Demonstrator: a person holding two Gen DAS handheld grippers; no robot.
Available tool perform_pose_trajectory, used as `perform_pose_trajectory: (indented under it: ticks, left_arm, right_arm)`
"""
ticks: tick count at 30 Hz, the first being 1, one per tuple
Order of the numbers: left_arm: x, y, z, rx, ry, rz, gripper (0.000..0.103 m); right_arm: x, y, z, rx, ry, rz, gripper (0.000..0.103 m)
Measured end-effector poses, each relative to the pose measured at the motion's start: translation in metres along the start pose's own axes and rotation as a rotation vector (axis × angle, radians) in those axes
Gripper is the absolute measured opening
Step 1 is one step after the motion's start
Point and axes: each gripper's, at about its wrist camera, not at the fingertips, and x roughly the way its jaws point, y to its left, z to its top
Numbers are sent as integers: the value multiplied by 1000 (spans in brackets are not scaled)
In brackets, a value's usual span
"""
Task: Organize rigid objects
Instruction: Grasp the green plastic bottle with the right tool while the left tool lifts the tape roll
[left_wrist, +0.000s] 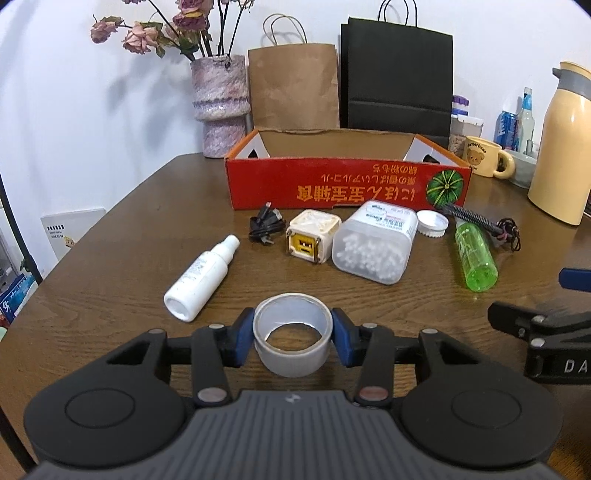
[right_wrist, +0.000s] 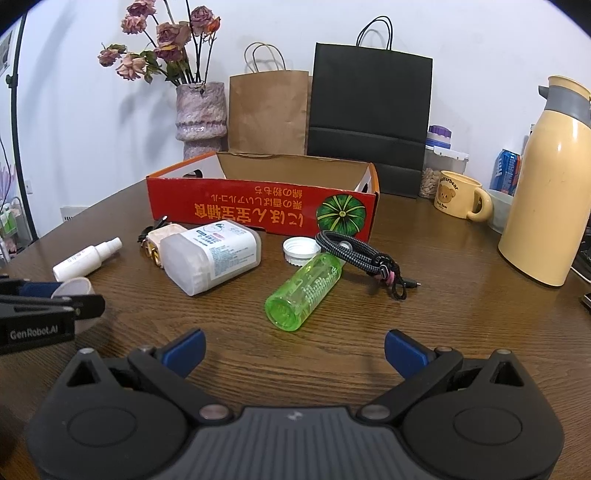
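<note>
Crowding brown wooden table (right_wrist: 461, 325) against white wall (right_wrist: 480, 55)

A lived-in home room. A dark wooden surface (right_wrist: 443, 332) stands against a plain white wall. At twelve o'clock sit paper shopping bags (right_wrist: 267, 110); at eleven, a vase of dried roses (right_wrist: 199, 110); at two, a bear mug (right_wrist: 456, 199), thermos jug (right_wrist: 543, 192), drink cans (right_wrist: 506, 170).
</note>
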Motion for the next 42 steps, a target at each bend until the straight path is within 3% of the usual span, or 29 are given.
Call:
perform_pose_trajectory:
  ticks: [14, 27, 36, 42]
  left_arm:
    - [5, 0, 30, 0, -60, 20, 45]
    - [23, 2, 52, -8, -73, 44, 45]
    - [36, 6, 59, -17, -66, 55, 45]
    - [41, 6, 62, -20, -62, 50, 45]
  right_arm:
    - [15, -2, 18, -16, 5, -34, 103]
    - [69, -3, 47, 11, 50, -95, 101]
    - [96, -6, 51, 37, 83, -120, 93]
    - [106, -16, 47, 86, 109, -117, 74]
